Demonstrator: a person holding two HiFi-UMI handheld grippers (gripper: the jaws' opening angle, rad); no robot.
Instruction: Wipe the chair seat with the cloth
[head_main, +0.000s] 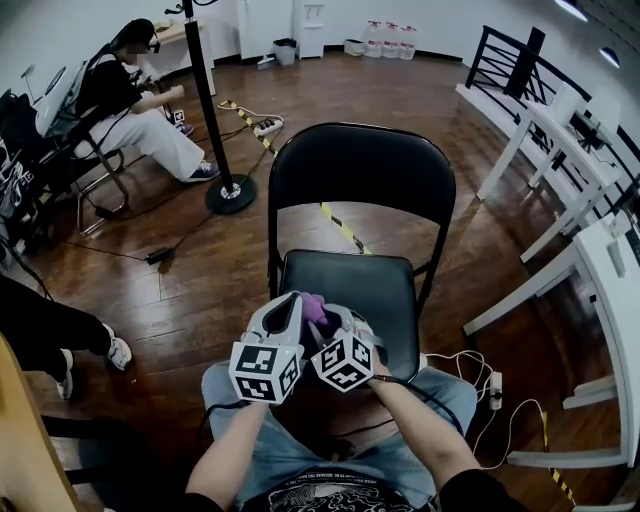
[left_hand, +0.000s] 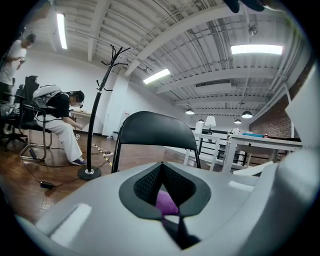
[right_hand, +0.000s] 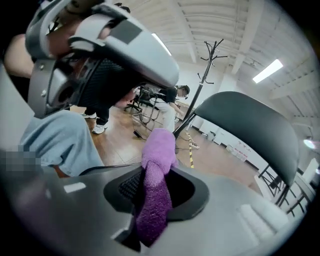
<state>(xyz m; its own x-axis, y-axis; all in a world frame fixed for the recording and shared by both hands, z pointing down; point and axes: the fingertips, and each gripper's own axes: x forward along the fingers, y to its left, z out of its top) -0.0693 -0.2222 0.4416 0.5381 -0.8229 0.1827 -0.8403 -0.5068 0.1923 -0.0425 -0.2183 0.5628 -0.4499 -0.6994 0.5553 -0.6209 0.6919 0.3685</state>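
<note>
Cloth (right_hand: 152, 200) is up off the chair, that's where we are. The purple strip is clamped between my right fingers (right_hand: 126, 186) and stands up past the tips with its top folded over. My right gripper (head_main: 336, 324) and left gripper (head_main: 287, 316) sit close side by side over the front edge of the chair seat (head_main: 350, 285), just above my knees. Left fingers (left_hand: 146, 181) are together at the tips, and a patch of purple shows low in the gap between them, so I judge a corner of the cloth is caught there too. The seat itself is bare, black and glossy, with nothing lying on it. No part of the cloth touches it, as far as the head view shows. By my reading the wipe has not begun. Cloth in hand, that part is done, and everything else is left: bring it down flat onto the seat, then pass it from the front edge to the backrest (head_main: 360, 175) and side to side. Whether the seat is dirty anywhere, I cannot tell.
</note>
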